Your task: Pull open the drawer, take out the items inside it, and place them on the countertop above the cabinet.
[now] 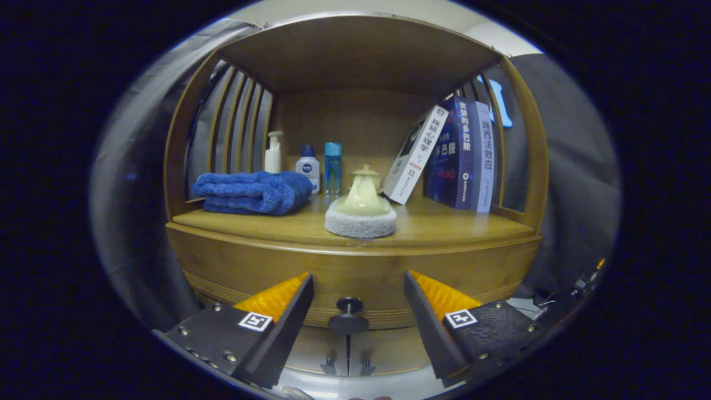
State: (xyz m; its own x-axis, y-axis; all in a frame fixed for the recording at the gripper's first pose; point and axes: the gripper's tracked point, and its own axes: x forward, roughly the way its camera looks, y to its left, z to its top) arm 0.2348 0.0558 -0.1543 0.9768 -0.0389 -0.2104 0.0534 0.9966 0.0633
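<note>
Between the spread fingers of the gripper (358,289), dead ahead and a little beyond the tips, sat the drawer's knob (348,316); neither finger touched it. Drawer (355,278) front looked flush under the countertop (433,228).

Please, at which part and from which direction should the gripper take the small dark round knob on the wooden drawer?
Take the small dark round knob by its narrow stem behind the disc, coming straight from the front. It projects from the wooden drawer front, centred between the fingers of the open gripper, so closing from both sides should catch it.
</note>
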